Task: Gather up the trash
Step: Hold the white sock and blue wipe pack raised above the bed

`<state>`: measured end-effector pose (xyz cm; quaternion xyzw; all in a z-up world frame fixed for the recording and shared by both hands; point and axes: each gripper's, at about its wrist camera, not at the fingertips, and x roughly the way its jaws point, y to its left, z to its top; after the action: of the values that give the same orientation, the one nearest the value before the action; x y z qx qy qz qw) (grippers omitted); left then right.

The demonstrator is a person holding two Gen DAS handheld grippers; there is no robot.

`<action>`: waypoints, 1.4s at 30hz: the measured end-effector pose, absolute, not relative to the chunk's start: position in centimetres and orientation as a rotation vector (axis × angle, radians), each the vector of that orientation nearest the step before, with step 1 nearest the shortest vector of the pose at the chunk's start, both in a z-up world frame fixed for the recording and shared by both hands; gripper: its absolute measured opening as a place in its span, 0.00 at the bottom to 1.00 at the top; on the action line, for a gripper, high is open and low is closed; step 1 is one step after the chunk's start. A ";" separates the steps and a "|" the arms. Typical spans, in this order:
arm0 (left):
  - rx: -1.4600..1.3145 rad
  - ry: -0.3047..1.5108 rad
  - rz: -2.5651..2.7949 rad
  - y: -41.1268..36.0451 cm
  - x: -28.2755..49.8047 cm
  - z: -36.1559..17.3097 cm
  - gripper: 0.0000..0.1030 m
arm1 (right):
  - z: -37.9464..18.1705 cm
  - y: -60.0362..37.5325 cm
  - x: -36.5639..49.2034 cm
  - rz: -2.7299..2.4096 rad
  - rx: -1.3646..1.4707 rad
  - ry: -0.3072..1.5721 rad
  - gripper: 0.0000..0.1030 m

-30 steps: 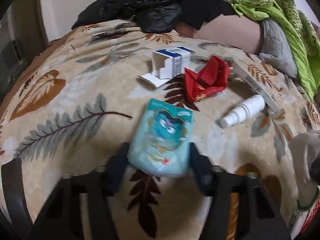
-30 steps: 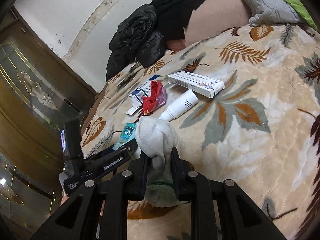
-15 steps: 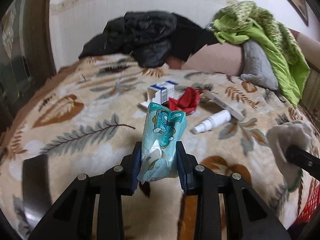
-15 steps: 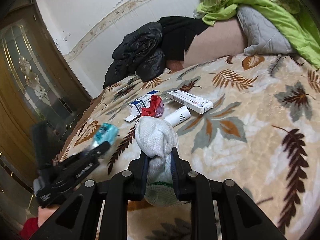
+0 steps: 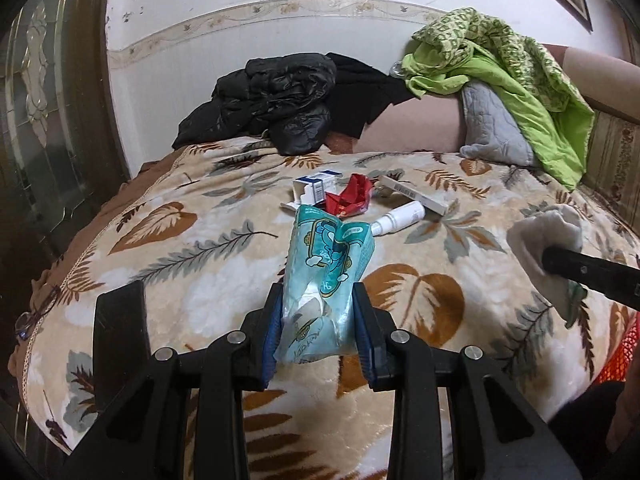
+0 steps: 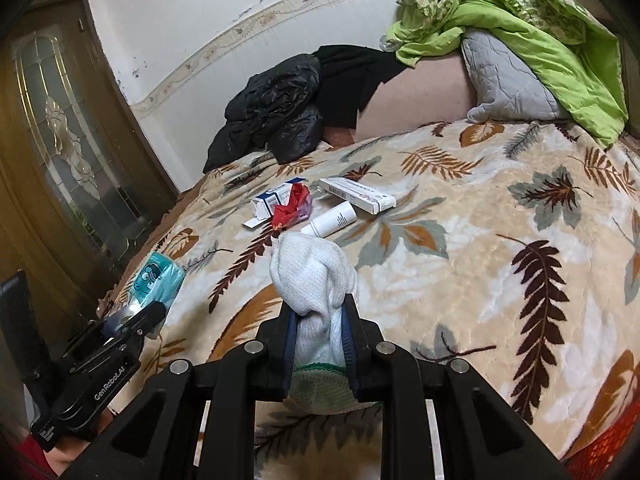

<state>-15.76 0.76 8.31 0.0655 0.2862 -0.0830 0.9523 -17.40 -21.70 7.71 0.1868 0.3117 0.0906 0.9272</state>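
Observation:
My left gripper is shut on a teal tissue packet with a cartoon face and holds it above the leaf-patterned blanket. The packet also shows in the right wrist view. My right gripper is shut on a white knit glove with a green cuff, also lifted; the glove shows in the left wrist view. On the blanket further back lie a red wrapper, a blue and white carton, a white spray bottle and a long white box.
Black jackets are piled at the head of the bed. A green quilt and grey pillow lie at the back right. A glazed wooden door stands left. Something of red mesh shows at the lower right.
My left gripper has shut on the teal packet and lifted it off the blanket, pulling back. My right gripper has drawn back and up with the glove.

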 end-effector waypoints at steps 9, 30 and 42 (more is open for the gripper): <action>0.133 0.620 -0.115 1.5 -14.1 7.0 0.31 | 7.3 -21.2 -16.7 0.194 0.382 0.653 0.22; 0.168 0.607 -0.122 0.8 -14.2 6.8 0.31 | 7.2 -20.5 -16.4 0.191 0.358 0.661 0.22; 0.191 0.604 -0.133 0.4 -14.3 6.6 0.31 | 7.2 -20.6 -16.5 0.191 0.358 0.664 0.22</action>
<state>-14.33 0.45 6.59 0.0937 0.2966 -0.0652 0.9482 -16.53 -20.64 7.16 0.1743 0.3239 0.0929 0.9253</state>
